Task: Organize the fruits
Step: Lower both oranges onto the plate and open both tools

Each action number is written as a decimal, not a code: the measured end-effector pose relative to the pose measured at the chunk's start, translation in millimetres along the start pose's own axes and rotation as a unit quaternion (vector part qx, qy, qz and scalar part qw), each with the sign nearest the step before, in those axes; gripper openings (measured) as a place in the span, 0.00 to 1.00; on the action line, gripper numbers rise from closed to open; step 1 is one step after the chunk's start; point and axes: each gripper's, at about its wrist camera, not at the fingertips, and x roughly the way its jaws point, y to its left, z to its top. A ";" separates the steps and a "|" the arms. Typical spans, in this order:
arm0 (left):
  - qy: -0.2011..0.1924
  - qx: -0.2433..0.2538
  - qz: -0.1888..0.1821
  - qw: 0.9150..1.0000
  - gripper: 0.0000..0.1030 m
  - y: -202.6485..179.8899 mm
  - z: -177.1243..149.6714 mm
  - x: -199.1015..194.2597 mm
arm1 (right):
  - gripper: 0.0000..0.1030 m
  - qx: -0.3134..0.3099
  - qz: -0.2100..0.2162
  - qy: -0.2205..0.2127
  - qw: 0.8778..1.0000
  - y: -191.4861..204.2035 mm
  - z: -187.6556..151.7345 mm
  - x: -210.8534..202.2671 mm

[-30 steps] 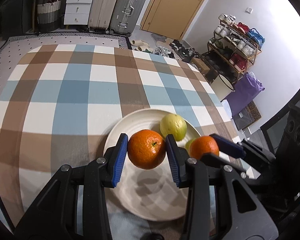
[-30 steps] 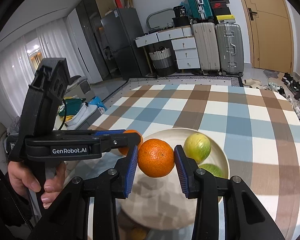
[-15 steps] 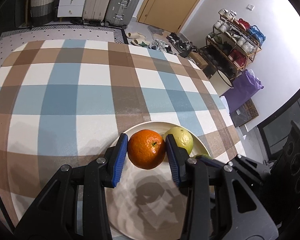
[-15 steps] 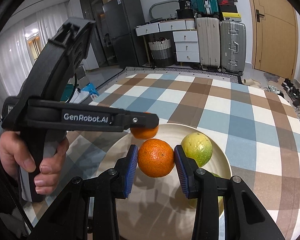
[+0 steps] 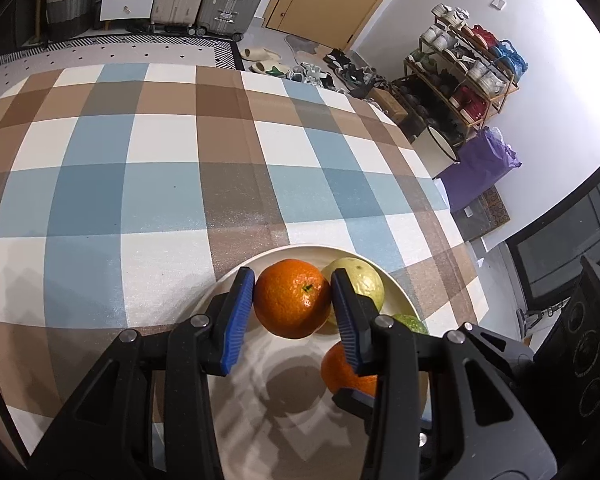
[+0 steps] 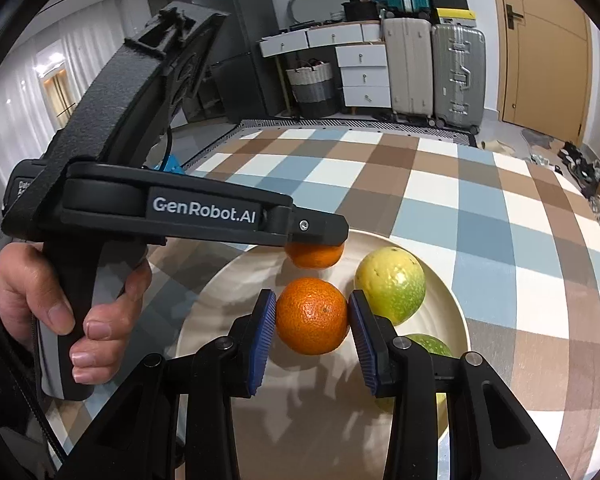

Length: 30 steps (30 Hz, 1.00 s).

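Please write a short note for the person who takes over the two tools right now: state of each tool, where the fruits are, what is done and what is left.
Left tool: shut on an orange, held over the far part of the plate.
Right tool: shut on a second orange, held over the middle of the plate.
Already in the plate: a yellow-green fruit and a smaller green fruit, both at its right side.
Done: both green fruits are placed, both oranges are gripped and brought over the plate.
Left: lower each orange onto a free part of the plate, open the tools and draw back. The tools are close together, so release one at a time.
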 end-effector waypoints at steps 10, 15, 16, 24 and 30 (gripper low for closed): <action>0.007 -0.013 -0.003 1.000 0.46 0.3 1.5 4.2 | 0.45 0.022 0.007 -0.014 1.000 -0.8 -2.1 -3.4; -0.004 -0.004 0.000 1.000 0.50 -5.7 1.8 -8.1 | 0.48 0.005 -0.008 -0.038 0.999 4.8 -4.1 -17.9; -0.006 -0.002 0.000 1.000 0.50 -6.7 1.4 -10.6 | 0.48 0.007 -0.006 -0.041 0.999 4.0 -4.7 -20.4; -0.022 -0.002 0.013 1.000 0.50 -10.7 -7.1 -36.7 | 0.49 0.031 -0.007 -0.065 0.997 -2.5 -10.6 -45.5; -0.038 0.003 0.025 0.999 0.50 -16.5 -20.9 -60.7 | 0.52 0.039 -0.014 -0.088 0.995 -1.9 -15.7 -66.5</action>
